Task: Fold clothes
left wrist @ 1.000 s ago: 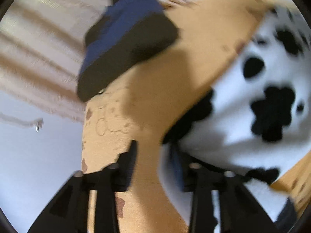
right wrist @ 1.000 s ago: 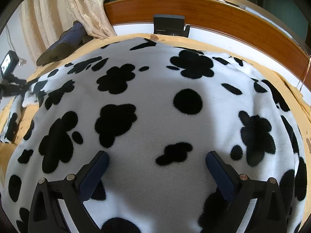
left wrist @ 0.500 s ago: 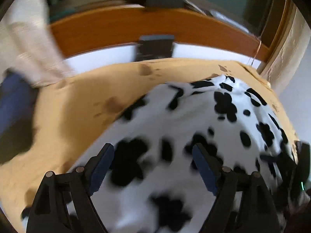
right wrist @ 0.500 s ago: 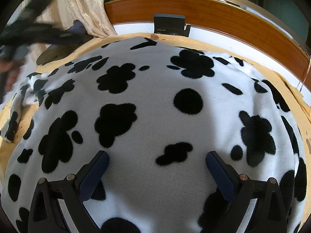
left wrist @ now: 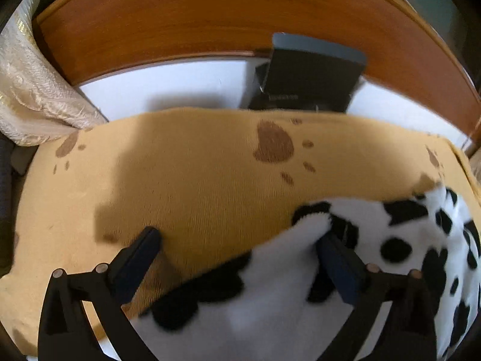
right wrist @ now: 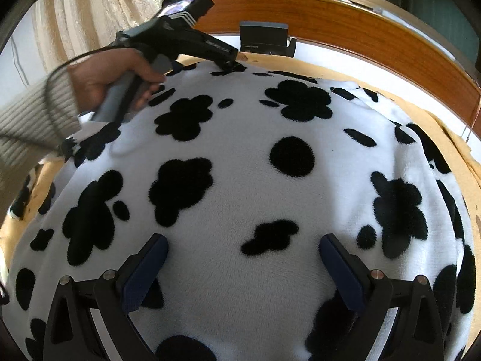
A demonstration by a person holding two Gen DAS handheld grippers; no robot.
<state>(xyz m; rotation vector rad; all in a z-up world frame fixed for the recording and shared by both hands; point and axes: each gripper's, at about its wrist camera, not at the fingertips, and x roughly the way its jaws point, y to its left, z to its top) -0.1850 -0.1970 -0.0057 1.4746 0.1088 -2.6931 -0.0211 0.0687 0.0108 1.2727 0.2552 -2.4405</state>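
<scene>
One blurred, perhaps white, label on black box point(left wrist: 309, 81).

Left hand-held gripper point(left wrist: 240, 240) opening wide, tilted down — right hand-held gripper point(right wrist: 243, 246) spread wide.

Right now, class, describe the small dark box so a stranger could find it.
Start at the curved wooden headboard. Below it runs a white ledge, where the dark box stands upright behind the mustard paw-print cover. It is the only black, hard-edged thing there.
</scene>
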